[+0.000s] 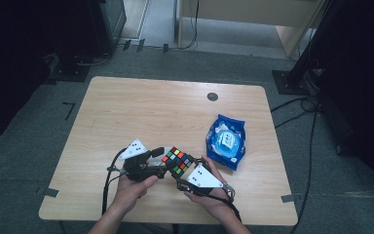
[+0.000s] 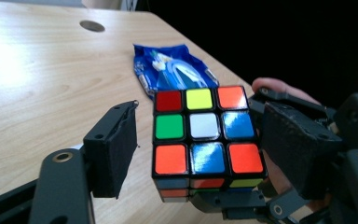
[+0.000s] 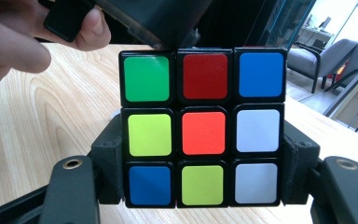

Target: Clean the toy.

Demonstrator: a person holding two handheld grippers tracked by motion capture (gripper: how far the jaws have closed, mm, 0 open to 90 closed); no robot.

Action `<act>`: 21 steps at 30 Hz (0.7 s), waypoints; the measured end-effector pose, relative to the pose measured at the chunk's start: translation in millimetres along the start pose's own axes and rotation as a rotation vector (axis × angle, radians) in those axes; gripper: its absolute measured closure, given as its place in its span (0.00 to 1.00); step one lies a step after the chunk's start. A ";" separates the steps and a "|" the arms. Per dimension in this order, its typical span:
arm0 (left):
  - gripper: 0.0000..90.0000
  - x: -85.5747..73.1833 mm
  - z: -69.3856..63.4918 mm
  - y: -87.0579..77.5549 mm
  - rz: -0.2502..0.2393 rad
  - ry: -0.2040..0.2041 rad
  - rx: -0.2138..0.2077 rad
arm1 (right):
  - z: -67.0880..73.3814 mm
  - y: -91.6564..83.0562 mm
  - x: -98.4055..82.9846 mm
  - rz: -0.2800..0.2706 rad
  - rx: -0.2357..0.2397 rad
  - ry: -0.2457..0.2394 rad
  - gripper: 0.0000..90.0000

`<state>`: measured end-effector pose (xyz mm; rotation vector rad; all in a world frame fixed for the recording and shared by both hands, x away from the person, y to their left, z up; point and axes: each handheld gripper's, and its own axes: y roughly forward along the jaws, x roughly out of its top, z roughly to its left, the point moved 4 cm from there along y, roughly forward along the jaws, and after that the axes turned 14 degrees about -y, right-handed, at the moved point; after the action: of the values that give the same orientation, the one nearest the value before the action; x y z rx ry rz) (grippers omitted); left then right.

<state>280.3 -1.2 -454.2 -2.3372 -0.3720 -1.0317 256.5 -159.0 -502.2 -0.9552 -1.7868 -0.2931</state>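
A scrambled plastic puzzle cube (image 1: pixel 177 161) with black edges and coloured square stickers is held just above the near part of a pale wooden table (image 1: pixel 141 107), between the person's two hands. The right gripper (image 3: pixel 203 179) clamps it: in the right gripper view its two black jaws press against the left and right sides of the cube's lower two layers, with the top layer standing free above them. The left gripper (image 2: pixel 200 149) is open around the cube. In the left gripper view one padded jaw stands clear to the left of the cube with a visible gap, and the other sits just beside the cube's right side; whether that pad touches it cannot be told. No earlier moment is compared here.

From the high view the cube lies directly between the two tools, with the left gripper (image 1: pixel 161 155) coming in from the left and the right gripper (image 1: pixel 187 168) from the near right. Both are equally close. The cube has no long axis; what matters is that the free top layer faces the left gripper, so any turn of a layer probably depends on those open jaws closing squarely on it.

A crinkled blue plastic packet (image 1: pixel 226 141) lies flat on the table to the right, well apart from the cube
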 end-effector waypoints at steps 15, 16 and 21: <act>0.38 -9.2 -0.5 12.2 0.101 -0.008 0.012 | 4.5 0.3 3.4 -0.002 -0.029 -0.058 0.38; 0.38 -9.2 -0.6 11.9 0.098 -0.005 0.013 | 4.7 0.4 3.3 -0.002 -0.030 -0.060 0.38; 0.38 -7.8 0.4 9.2 0.093 -0.010 0.002 | 5.2 1.5 4.3 -0.016 -0.039 -0.080 0.38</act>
<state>279.5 -8.6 -463.7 -2.3354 -0.2653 -0.9750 253.5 -152.9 -501.0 -0.9921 -1.8682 -0.3046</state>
